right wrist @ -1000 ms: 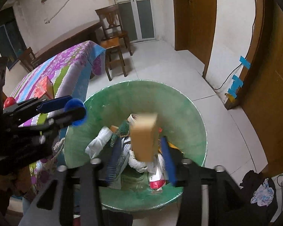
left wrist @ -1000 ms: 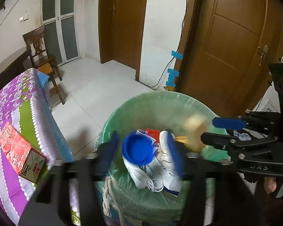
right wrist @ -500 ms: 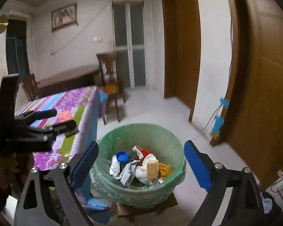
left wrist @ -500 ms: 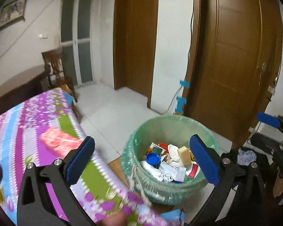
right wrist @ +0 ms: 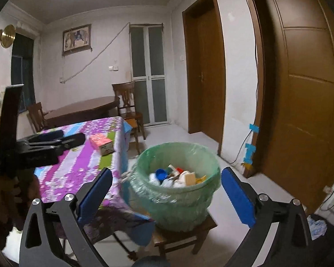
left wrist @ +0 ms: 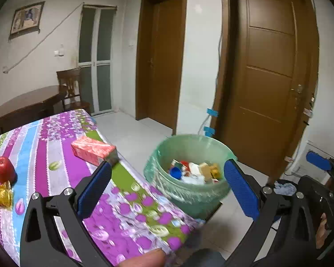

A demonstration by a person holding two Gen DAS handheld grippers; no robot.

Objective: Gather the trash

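Trash point(left wrist: 192, 172): mixed scraps piled inside the bin; a blue cap point(left wrist: 175, 172) at the pile's 9 o'clock edge, a tan block point(left wrist: 205, 168) toward 2 o'clock, white wrappers between them.
Bin point(right wrist: 173, 197): round, lined with a green bag, standing on a low wooden stool point(right wrist: 184, 231); sits at 3 o'clock of the table point(left wrist: 55, 173), close to its edge.
Left gripper point(left wrist: 167, 191): jaws spread wide after opening over the last second, nothing between the blue pads point(left wrist: 93, 191); seen past them, the bin lies at about 1 o'clock of the gap.
Right gripper point(right wrist: 164, 197): jaws likewise just opened to full spread, nothing gripped; the bin shows in the gap between the pads point(right wrist: 238, 200), apart from both.
Table: covered with a purple, blue and green flowered cloth.
Red carton point(left wrist: 92, 150): lying flat on the cloth near the table's 1 o'clock corner.
Apple point(left wrist: 4, 169): red, at the table's 9 o'clock side, just above a gold foil wrapper point(left wrist: 0, 194).
Room: brown doors point(left wrist: 271, 71) at 1 o'clock, dark round table point(right wrist: 82, 109) and chair point(right wrist: 128, 109) at 11 o'clock in the right wrist view.
Image quality: slight motion blur on bin and cloth.
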